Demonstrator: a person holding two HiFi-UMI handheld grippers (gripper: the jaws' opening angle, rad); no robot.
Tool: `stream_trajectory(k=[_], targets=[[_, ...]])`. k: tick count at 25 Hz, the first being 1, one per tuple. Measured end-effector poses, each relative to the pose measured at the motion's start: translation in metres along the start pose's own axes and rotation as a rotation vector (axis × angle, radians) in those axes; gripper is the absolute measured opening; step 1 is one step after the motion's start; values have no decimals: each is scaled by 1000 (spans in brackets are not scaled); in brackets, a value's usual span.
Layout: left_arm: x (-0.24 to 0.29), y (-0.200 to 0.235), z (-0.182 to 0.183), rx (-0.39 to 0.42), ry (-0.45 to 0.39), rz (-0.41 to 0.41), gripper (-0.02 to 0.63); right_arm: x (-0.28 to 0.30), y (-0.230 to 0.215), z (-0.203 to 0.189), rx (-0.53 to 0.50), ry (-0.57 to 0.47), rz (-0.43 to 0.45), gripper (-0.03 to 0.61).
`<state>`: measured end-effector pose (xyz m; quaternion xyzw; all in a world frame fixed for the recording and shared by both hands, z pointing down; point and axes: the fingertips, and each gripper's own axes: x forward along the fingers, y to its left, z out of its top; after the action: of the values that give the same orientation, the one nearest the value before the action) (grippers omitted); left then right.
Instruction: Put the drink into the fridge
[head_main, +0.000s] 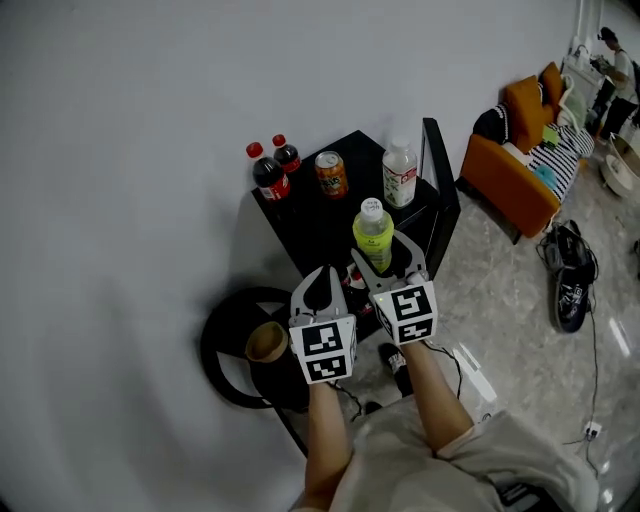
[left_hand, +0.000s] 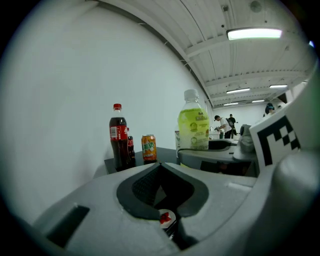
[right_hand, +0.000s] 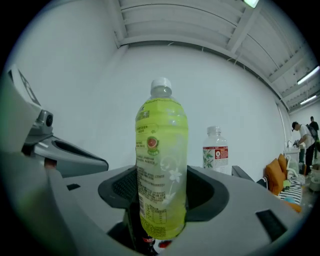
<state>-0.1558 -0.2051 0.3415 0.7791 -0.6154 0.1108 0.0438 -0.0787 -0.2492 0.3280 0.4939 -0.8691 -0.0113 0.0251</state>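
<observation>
1. Your right gripper (head_main: 386, 258) has its jaws wide, with the pads on both sides of the green bottle (head_main: 373, 232). It holds the bottle low on its body, over the near edge of the black fridge (head_main: 330, 225) top.
2. Your left gripper (head_main: 322, 290) is closed and empty, just left of the right one.
3. With so low a hold, a quick swing could tip the tall bottle or let it slide through the pads.
4. The two grippers sit close together and could knock each other.
5. The far side is crowded with cola bottles (head_main: 268, 172), a can (head_main: 331, 173) and a clear bottle (head_main: 399, 172).
6. An upright black panel (head_main: 441, 185), probably the door, bounds your right. The open room is near you and downward.
</observation>
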Motion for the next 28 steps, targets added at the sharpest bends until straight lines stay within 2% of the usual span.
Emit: stream_trajectory(k=[5,9,14,17,21,25,28], targets=[[-22,-36,-40,-7,62,-61,9,-52,17,-37,33,38,-1,267],[-28,-63,-74,-63,80,-94,9,-83,20,-77,-1,95,11,267],[-13,-82,-114,-39,136,-111,9,-88,18,-131,2,152,76,267],[5,-87,-135,-54,148,-81,9,-68,11,-163,-10,158,140,267],[42,-90,-178,-118,172,-3,9,-39,-1,-210,-2,160,236,267],[84,-95,-218,-192,167,82,9,-5,-27,-257,20,151,303,267],[110,-90,-242,-207,161,150,9,26,-39,-286,30,124,335,267]])
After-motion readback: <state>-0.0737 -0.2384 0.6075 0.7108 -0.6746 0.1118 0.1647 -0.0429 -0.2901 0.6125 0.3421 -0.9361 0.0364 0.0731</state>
